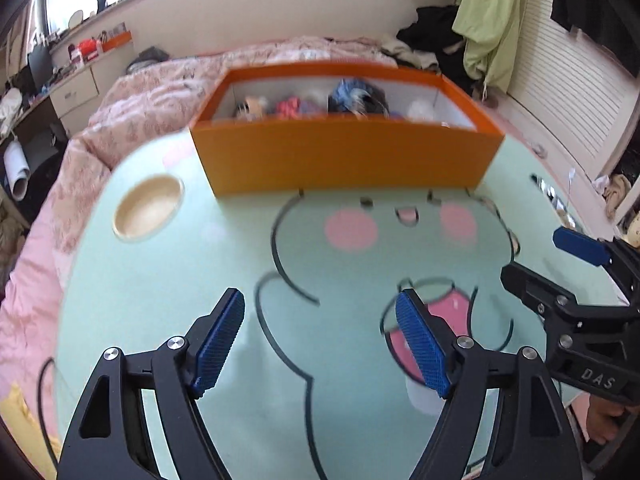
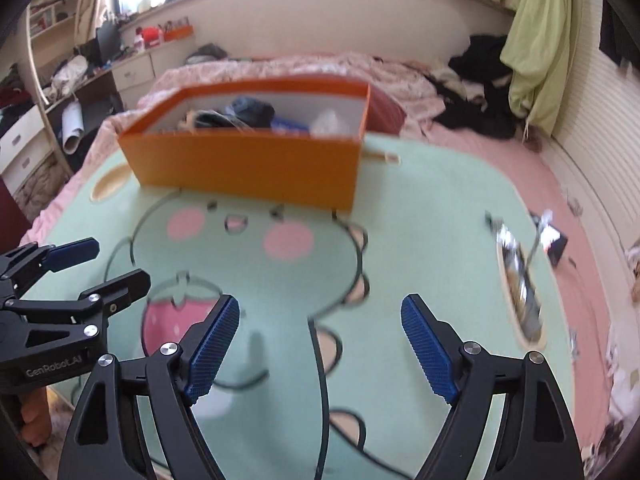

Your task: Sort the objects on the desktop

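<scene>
Blue ribbed pads fill the bottom of both views, and nothing is held between them. Spread wide, the left hand-held gripper (image 1: 320, 340) is seen hovering over the mint-green cartoon worktop (image 1: 200, 264), jaws apart and empty. Equally spread and empty, the right hand-held gripper (image 2: 320, 340) is carried above the same surface, just to the right of its partner.

Straight ahead, the orange box (image 1: 344, 156) is found at the far side of the worktop, already loaded with a jumble of soft and dark items that are too blurred to be named. A shallow wooden dish (image 1: 149, 207) is set left of the box and appears empty.

Now the relation that matters: the loose things left on the worktop are gathered at its right edge. A shiny, silvery elongated object (image 2: 518, 284), blurred beyond naming, is laid on a narrow wooden tray (image 2: 538, 340) forward and to the right of the right hand-held gripper. Its long axis is run roughly away from the camera, tilted slightly leftward at the far end. A small dark item (image 2: 557, 243) is spotted just beyond it, nearer the edge.

From the left wrist view, that same cluster is glimpsed only at the far right margin, past the other hand-held gripper. So the right hand is judged the nearer by a clear margin, and a reach forward and rightward, with the jaws turned across the object's narrow width, is what the next pick would seem to call for. The box would then lie up and to the left.
</scene>
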`<state>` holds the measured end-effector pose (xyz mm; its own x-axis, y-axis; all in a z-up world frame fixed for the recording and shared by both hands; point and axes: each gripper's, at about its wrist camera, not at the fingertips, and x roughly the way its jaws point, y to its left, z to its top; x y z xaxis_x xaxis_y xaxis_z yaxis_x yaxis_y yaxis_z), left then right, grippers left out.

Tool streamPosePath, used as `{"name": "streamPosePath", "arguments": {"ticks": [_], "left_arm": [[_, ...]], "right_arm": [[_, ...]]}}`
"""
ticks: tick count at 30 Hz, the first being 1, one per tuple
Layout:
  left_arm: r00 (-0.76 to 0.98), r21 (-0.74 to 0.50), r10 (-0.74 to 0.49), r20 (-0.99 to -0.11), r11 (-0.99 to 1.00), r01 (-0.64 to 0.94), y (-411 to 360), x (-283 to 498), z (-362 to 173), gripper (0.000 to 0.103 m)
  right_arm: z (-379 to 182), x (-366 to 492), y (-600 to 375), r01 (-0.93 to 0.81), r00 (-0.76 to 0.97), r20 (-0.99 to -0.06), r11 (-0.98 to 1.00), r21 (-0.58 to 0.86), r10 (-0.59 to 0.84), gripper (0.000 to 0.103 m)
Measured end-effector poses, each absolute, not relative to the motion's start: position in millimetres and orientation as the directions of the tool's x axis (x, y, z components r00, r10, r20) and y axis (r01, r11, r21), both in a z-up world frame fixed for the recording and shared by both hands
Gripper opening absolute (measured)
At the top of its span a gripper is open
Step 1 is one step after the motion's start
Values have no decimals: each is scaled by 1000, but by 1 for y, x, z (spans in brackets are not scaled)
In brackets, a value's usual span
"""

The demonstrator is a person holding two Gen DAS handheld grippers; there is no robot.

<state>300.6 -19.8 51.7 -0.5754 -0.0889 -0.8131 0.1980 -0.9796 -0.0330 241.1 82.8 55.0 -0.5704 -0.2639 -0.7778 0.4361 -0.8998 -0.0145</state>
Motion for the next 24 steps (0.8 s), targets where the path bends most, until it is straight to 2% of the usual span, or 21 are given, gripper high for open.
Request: {"name": "streamPosePath", "arguments": {"ticks": [1, 2, 4, 6, 24], "left_arm": [[-559, -21, -98, -824, -979, 203, -19, 300, 46, 79], [-559, -4, -116, -821, -978, 208, -19, 300, 45, 85], [-558, -14, -113, -822, -976, 218, -22, 299, 44, 91], [-561, -10, -120, -819, -975, 223, -25, 299, 41, 103], [-578, -13, -114, -808, -977, 212, -23, 299, 40, 103]], "right_arm": [[50, 243, 84, 427, -566, -785, -904, -20, -250, 83], [45, 243, 85, 419, -561, -794, -907, -27, -236, 84], [41, 241, 90, 401, -551, -800, -916, -4, -238, 103], [38, 240, 93, 392, -557, -797, -920, -4, -234, 103], [36, 242, 92, 390, -565, -791, -921, -6, -234, 103]]}}
